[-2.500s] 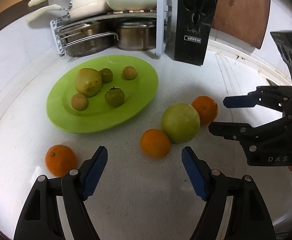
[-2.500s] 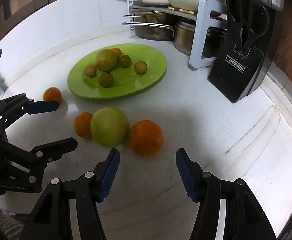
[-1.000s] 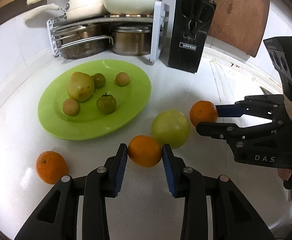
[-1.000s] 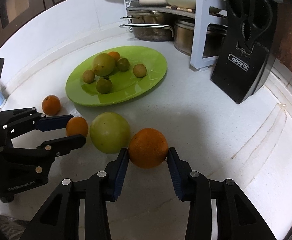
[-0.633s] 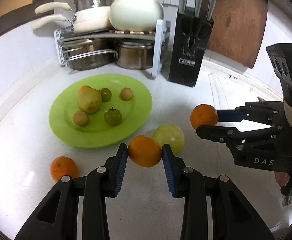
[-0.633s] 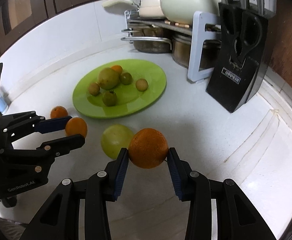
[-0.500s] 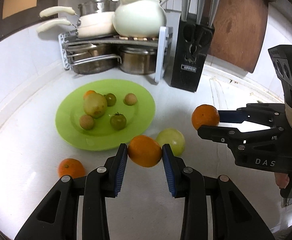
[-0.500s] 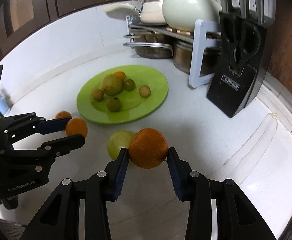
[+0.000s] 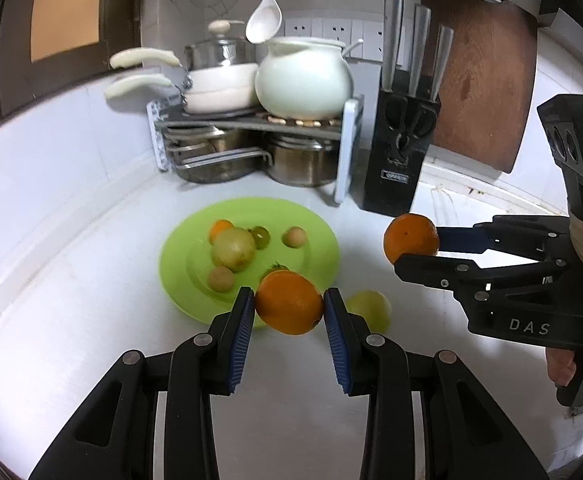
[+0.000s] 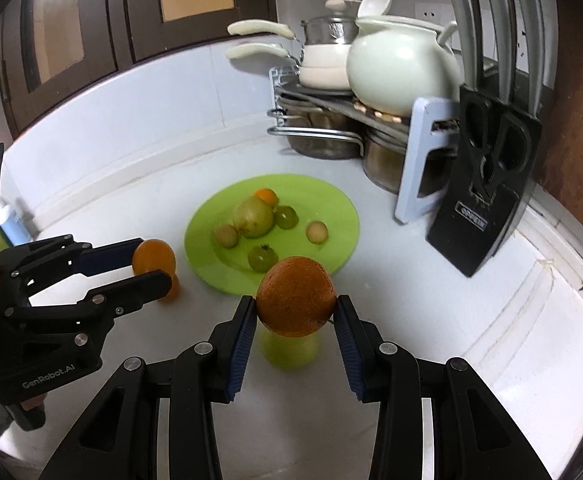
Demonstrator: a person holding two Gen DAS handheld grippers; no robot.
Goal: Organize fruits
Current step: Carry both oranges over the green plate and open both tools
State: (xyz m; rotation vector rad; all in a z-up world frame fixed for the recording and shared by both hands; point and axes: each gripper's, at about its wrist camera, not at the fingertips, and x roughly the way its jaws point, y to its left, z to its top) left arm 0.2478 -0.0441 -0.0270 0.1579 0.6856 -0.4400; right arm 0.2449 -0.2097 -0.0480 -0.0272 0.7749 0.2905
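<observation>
My left gripper (image 9: 289, 305) is shut on an orange (image 9: 289, 298) and holds it in the air above the near rim of the green plate (image 9: 171, 268). My right gripper (image 10: 294, 309) is shut on a second orange (image 10: 295, 294), also off the counter. Each gripper shows in the other's view: the right gripper (image 9: 417, 252) and the left gripper (image 10: 151, 264), both with fruit. A large green fruit (image 9: 371, 310) lies on the white counter below them. The plate (image 10: 343, 208) carries several small fruits. A third orange (image 10: 173, 290) peeks out under the left fingers.
Behind the plate stand a pot rack (image 9: 251, 128) with steel pots and a white pot (image 9: 303, 76), a black knife block (image 9: 399, 152) and a wooden board (image 9: 479, 80) against the wall. A person's hand (image 9: 563, 364) grips the right tool's handle.
Both grippers have risen from the counter, each carrying its orange. The plate and the green fruit now look smaller and farther below.
</observation>
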